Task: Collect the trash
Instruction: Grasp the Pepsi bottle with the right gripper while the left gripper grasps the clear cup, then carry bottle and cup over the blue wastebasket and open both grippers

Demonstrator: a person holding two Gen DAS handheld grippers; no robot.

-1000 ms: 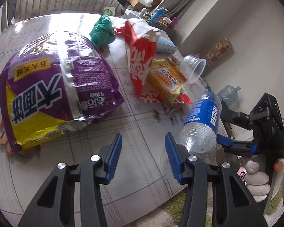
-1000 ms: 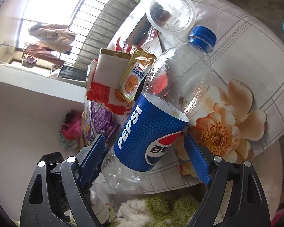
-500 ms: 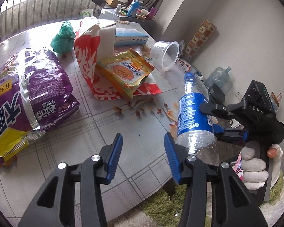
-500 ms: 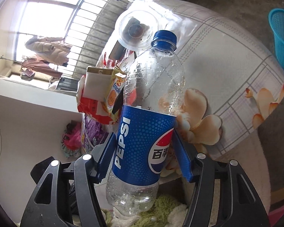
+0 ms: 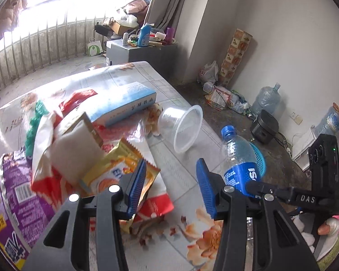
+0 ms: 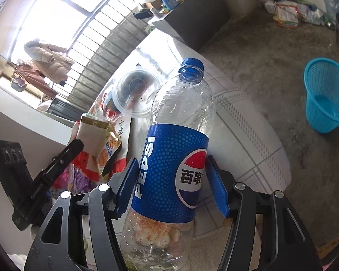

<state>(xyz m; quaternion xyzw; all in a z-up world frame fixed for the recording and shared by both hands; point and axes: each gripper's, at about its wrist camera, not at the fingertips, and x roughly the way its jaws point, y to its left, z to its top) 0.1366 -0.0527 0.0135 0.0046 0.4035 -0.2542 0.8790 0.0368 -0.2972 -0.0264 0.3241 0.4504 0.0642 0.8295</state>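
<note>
My right gripper [image 6: 171, 174] is shut on an empty Pepsi bottle [image 6: 171, 167], its blue pads pressing on both sides of the label. The bottle [image 5: 239, 158] is held upright just off the table's right edge, cap up. My left gripper [image 5: 170, 187] stands open above the table with nothing between its fingers. Its left finger is over a yellow biscuit packet [image 5: 115, 171]. A clear plastic cup [image 5: 185, 128] lies on its side just beyond. A red and white bag [image 5: 56, 135], a purple snack bag [image 5: 6, 192] and a green bag [image 5: 34, 122] lie to the left.
A blue and white box [image 5: 122, 103] lies behind the wrappers on the flowered tablecloth [image 5: 205, 232]. A blue plastic basket [image 6: 325, 97] stands on the floor right of the table. Water jugs [image 5: 266, 99], a black pot and bags line the far wall.
The right gripper's jaws closed on the Pepsi bottle and raised it from lying to upright. The left gripper swept right across the table, from the purple bag toward the yellow packet and cup.
</note>
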